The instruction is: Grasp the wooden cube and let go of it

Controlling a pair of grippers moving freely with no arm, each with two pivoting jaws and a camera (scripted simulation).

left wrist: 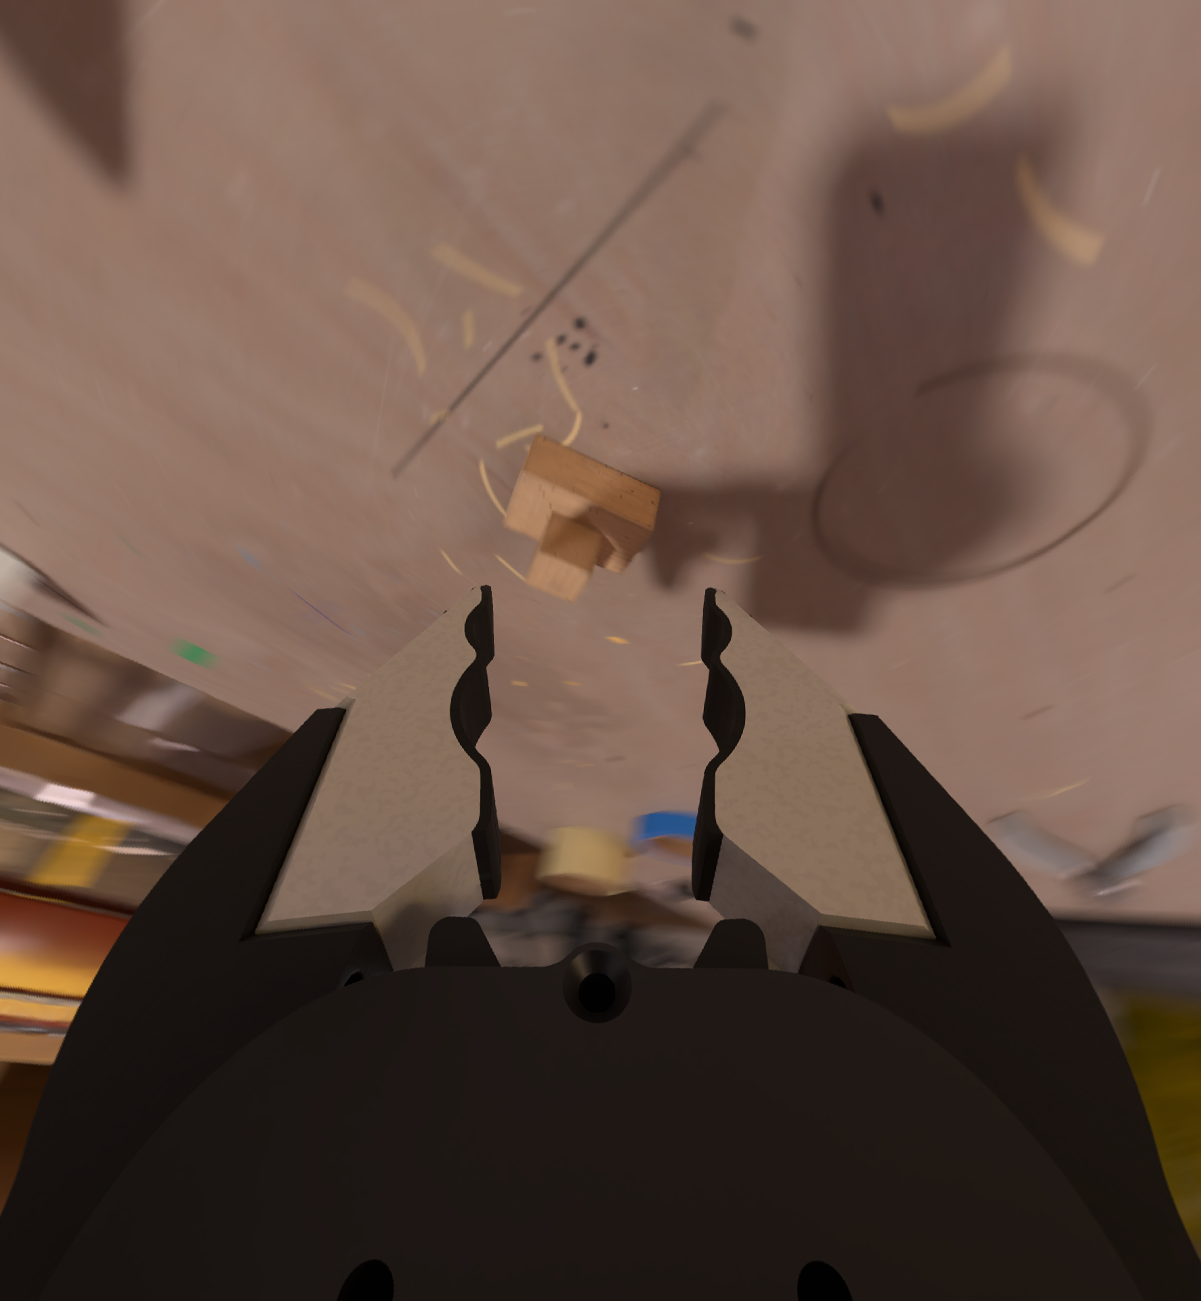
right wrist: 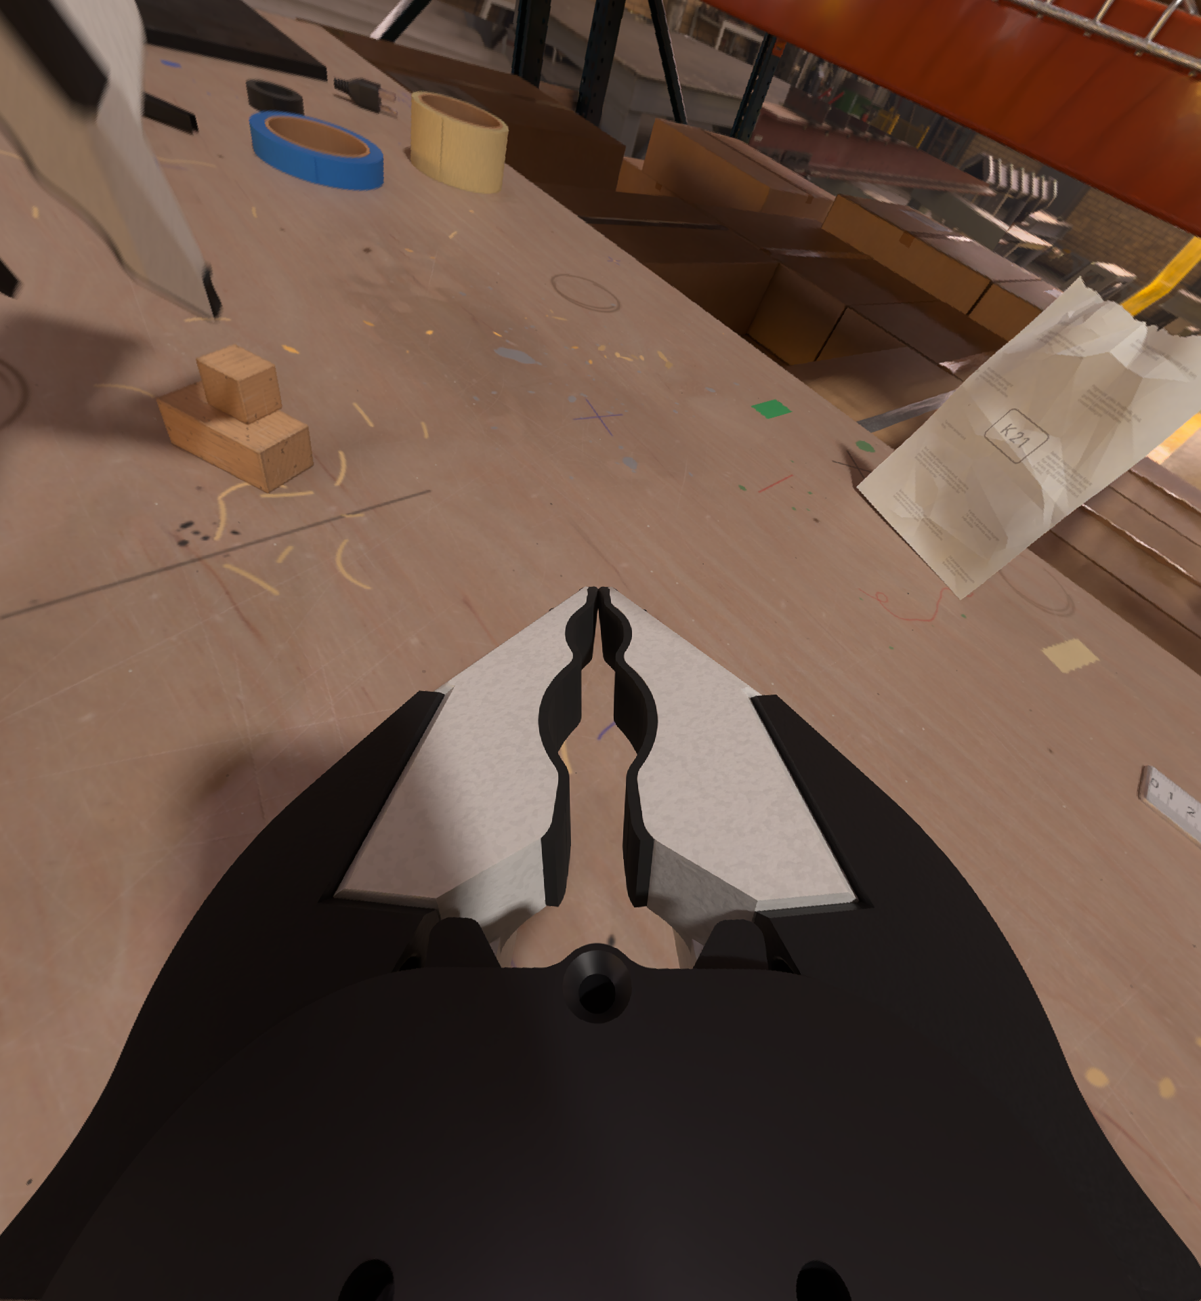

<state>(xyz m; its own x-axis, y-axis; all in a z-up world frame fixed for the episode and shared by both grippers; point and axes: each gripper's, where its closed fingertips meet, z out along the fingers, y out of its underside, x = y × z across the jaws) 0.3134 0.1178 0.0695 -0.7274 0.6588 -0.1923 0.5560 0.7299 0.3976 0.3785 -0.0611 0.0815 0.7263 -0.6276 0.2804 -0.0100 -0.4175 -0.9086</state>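
Note:
A small wooden cube (right wrist: 240,384) sits on top of a longer wooden block (right wrist: 245,443) on the brown worktable (right wrist: 583,457). In the left wrist view the cube (left wrist: 561,567) and the block (left wrist: 587,489) lie just beyond my fingertips, slightly left of the gap. My left gripper (left wrist: 597,598) is open and empty; it is apart from the cube. It also shows in the right wrist view (right wrist: 112,296), hovering above and behind the block. My right gripper (right wrist: 597,591) is shut and empty, over bare table well to the right of the block.
A blue tape roll (right wrist: 316,149), a yellow tape roll (right wrist: 458,141) and a black ring (right wrist: 275,95) stand at the far side. A crumpled paper sheet (right wrist: 1048,436) hangs over the right table edge. A ruler (right wrist: 1195,820) lies at the right.

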